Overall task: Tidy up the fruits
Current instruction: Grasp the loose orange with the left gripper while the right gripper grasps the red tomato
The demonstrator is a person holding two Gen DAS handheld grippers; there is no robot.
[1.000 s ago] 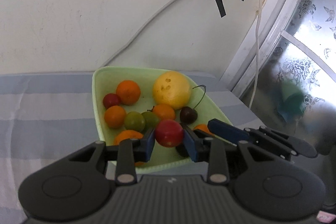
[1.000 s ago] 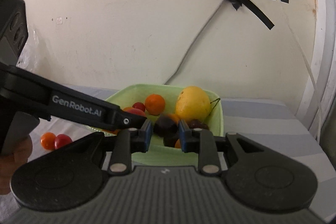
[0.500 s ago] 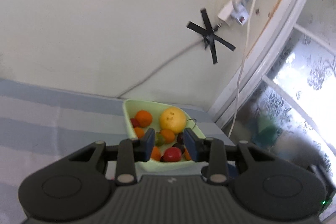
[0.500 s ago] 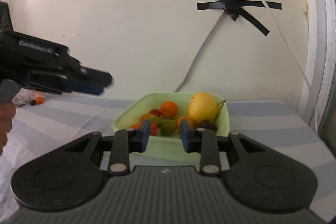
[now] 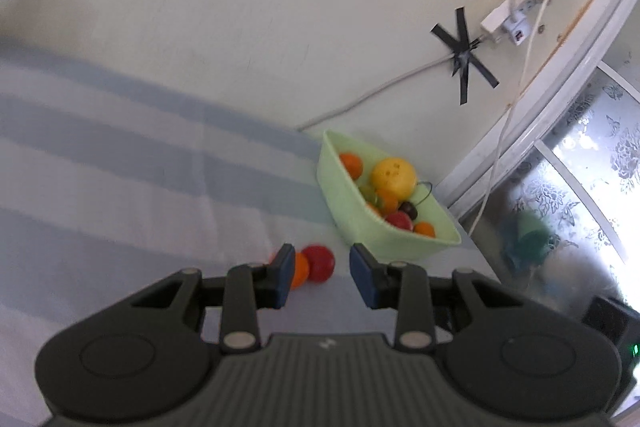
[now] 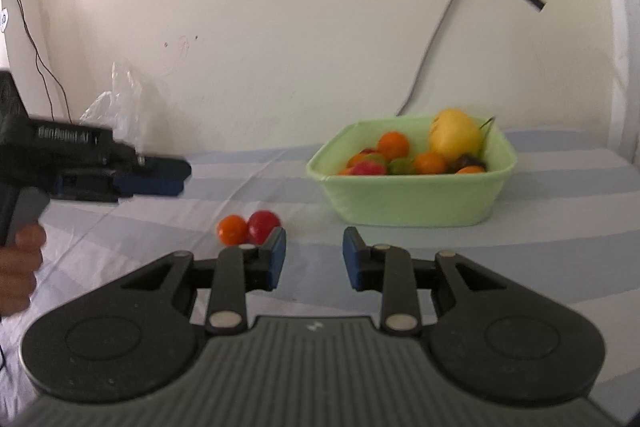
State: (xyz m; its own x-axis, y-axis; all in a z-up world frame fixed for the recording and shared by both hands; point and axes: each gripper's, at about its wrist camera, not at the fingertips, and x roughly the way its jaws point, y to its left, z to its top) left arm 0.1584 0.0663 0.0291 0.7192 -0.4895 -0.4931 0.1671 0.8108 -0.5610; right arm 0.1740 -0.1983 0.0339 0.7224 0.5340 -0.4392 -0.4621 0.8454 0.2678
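Both claws have pulled back from the bowl, and the red fruit our left claw (image 5: 320, 277) carried a second ago now sits in the bowl with the rest. Our left claw is empty now, its blue pads a little apart with nothing between them. Our right claw (image 6: 313, 256) has just been opening, and the dark fruit it held is gone from between its pads; it is empty too.

Close in front of us, two fruits wait on the striped cloth (image 5: 120, 187). A red one (image 5: 318, 263) and an orange one (image 5: 299, 269) touch each other, just ahead of our left claw.

Farther back is the green bowl (image 6: 408, 201), near the wall. It holds a big yellow fruit (image 6: 454, 133), some orange ones, a green one, a red one and a dark cherry.

We think we are between trips, going for the last two fruits. Next we should open a claw wider, put it around one fruit, and close softly. They are round and touching, so a bump could make them roll.
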